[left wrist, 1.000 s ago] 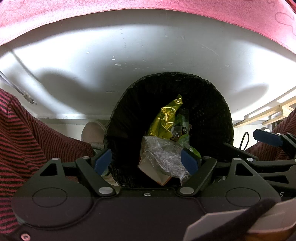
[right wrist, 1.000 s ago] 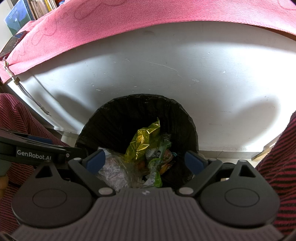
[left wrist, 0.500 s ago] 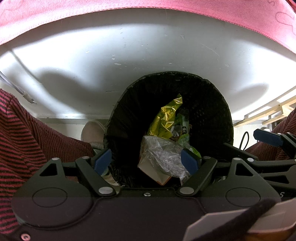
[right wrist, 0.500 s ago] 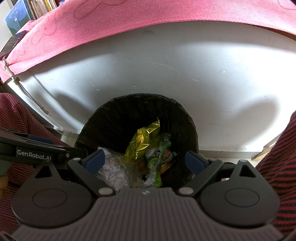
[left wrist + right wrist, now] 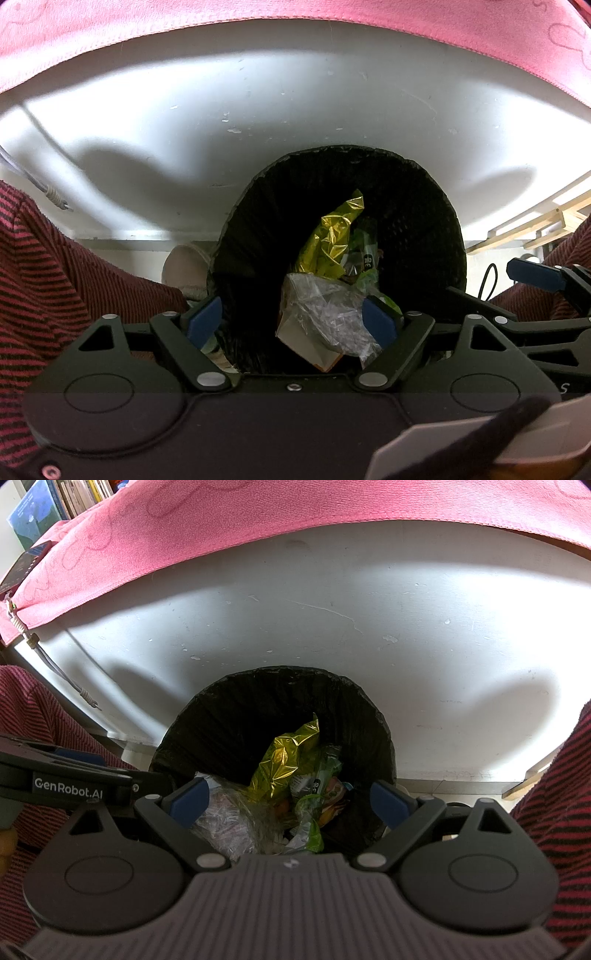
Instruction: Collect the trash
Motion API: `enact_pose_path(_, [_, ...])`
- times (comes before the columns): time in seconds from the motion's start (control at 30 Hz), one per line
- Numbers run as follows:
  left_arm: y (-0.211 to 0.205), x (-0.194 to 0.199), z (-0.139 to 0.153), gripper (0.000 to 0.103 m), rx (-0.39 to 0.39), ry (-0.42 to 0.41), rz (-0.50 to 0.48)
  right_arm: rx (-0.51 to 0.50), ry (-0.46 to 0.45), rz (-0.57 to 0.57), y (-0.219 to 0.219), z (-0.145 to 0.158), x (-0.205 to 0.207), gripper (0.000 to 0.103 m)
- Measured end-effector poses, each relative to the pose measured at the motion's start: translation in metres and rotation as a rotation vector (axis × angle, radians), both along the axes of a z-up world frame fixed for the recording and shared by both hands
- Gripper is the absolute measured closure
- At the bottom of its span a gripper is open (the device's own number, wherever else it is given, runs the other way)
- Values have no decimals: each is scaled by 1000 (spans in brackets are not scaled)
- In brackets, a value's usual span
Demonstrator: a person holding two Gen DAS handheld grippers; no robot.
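A black-lined trash bin (image 5: 417, 195) (image 5: 229, 701) stands below both grippers against a white panel. Inside lie a yellow foil wrapper (image 5: 332, 240) (image 5: 284, 753), a green wrapper (image 5: 314, 775), a crumpled clear plastic bag (image 5: 325, 310) (image 5: 229, 819) and a brown-edged carton (image 5: 306, 347). My left gripper (image 5: 293, 321) hangs open over the bin's near rim, nothing between its blue pads. My right gripper (image 5: 288, 799) is open too, above the trash, holding nothing. Each gripper shows at the edge of the other's view.
A white panel (image 5: 332, 627) rises behind the bin, with a pink cloth (image 5: 258, 524) draped over its top. Striped red sleeves (image 5: 55, 277) (image 5: 554, 775) flank the bin. A cord (image 5: 59, 672) hangs at the left. Wooden slats (image 5: 535, 218) lie at the right, and books (image 5: 70, 498) stand far left.
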State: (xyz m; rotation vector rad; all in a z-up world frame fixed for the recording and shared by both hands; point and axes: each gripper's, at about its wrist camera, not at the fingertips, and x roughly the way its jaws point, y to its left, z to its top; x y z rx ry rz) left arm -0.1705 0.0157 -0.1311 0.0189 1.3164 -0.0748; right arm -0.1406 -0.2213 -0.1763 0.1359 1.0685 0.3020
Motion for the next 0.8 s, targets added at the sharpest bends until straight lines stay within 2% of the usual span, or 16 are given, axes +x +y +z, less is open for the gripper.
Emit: enact_pose_path(0.8, [2, 0, 2, 18, -6, -21, 2, 0, -4, -3, 0, -1, -1, 3])
